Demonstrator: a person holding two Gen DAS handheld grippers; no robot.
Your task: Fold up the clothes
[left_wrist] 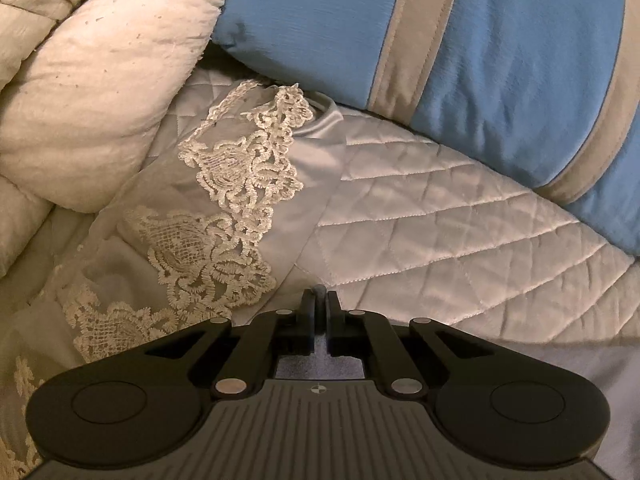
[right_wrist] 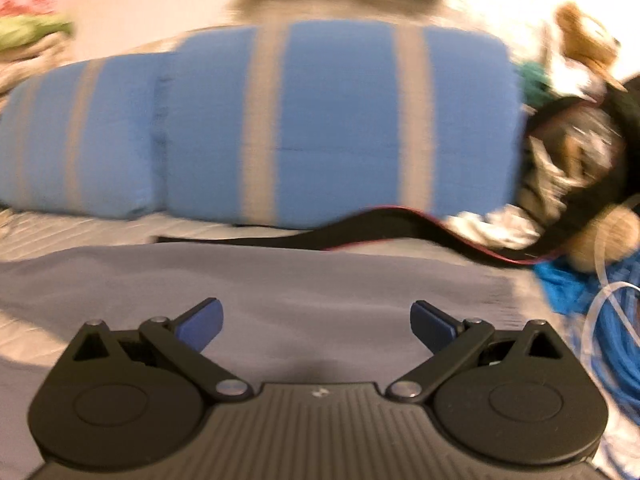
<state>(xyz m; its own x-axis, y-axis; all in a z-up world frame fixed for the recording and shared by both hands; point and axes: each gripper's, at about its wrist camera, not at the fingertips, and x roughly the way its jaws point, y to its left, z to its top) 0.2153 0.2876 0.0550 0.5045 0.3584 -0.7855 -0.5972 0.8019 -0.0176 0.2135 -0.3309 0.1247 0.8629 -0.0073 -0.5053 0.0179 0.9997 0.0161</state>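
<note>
A grey satin garment (left_wrist: 316,152) trimmed with cream lace (left_wrist: 236,184) lies spread on the quilted bedspread (left_wrist: 440,232). My left gripper (left_wrist: 319,300) is shut at the garment's edge, and a small fold of grey cloth shows pinched between the black fingertips. The same grey cloth continues under the gripper to the lower right. In the blurred right wrist view, the grey garment (right_wrist: 280,280) lies flat below my right gripper (right_wrist: 316,320). That gripper is open, its blue pads (right_wrist: 202,326) wide apart with nothing between them.
Blue pillows with beige stripes (left_wrist: 500,60) (right_wrist: 340,120) lie along the far side. A puffy cream comforter (left_wrist: 100,100) is bunched at the left. At the right are a black strap with red edging (right_wrist: 400,228), a plush toy (right_wrist: 600,236) and blue cord (right_wrist: 608,340). A clothes pile (right_wrist: 28,24) sits far left.
</note>
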